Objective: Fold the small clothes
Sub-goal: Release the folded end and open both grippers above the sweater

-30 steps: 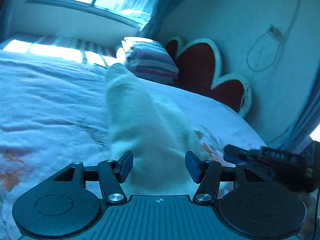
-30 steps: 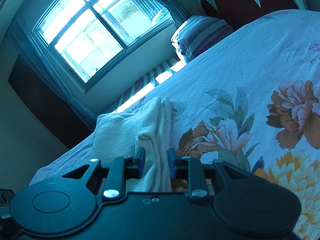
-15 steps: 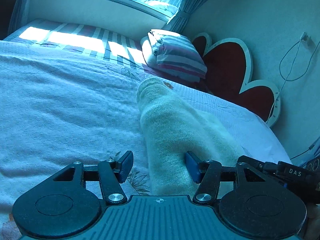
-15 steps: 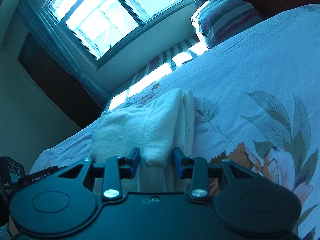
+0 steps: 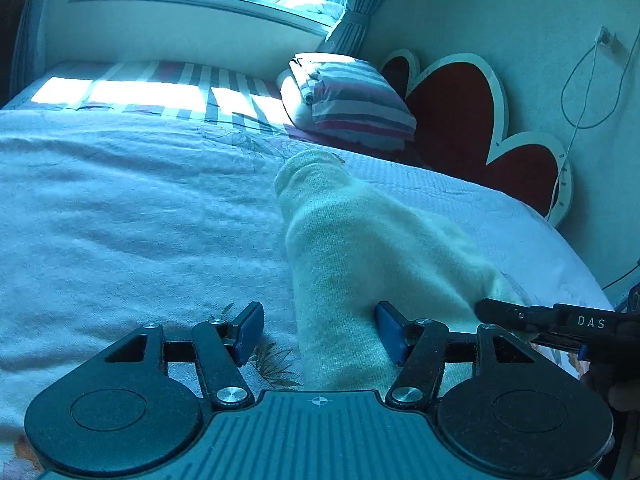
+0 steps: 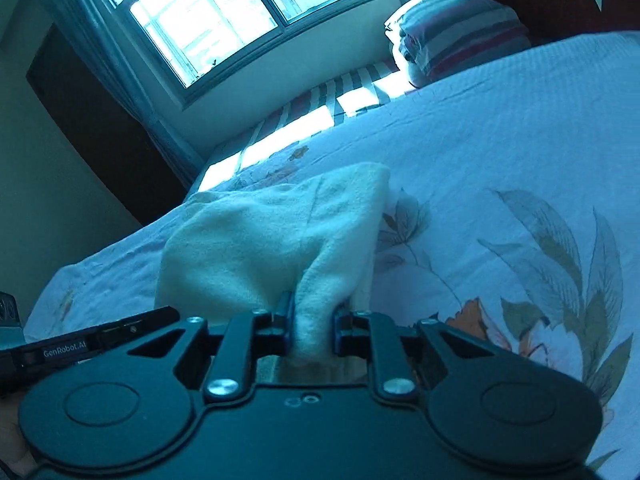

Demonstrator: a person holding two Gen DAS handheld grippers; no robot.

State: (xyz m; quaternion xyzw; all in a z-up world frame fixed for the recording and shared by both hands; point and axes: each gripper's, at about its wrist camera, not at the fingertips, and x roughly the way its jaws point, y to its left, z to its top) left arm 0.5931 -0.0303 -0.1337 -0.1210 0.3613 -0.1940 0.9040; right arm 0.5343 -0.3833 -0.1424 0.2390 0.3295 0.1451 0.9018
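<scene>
Garment (image 6: 272, 240): cream, fuzzy knit, bunched on floral bedspread (image 6: 520, 140).
Right gripper (image 6: 312, 328): pinching garment fold.
Left gripper (image 5: 318, 332): fingers wide, unclamped.

Cream knit garment (image 5: 360, 264), soft and fuzzy, folded into a long narrow bundle on the floral bedspread (image 5: 120, 220). Near end bunched and raised, pinched in the right claw (image 6: 312, 326); far end resting flat toward the striped pillow.

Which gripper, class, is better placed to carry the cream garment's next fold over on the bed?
Right. The right gripper is shut on the cream garment, pinching a bunched edge. The left gripper is open, with only one finger beside the cloth.
</scene>
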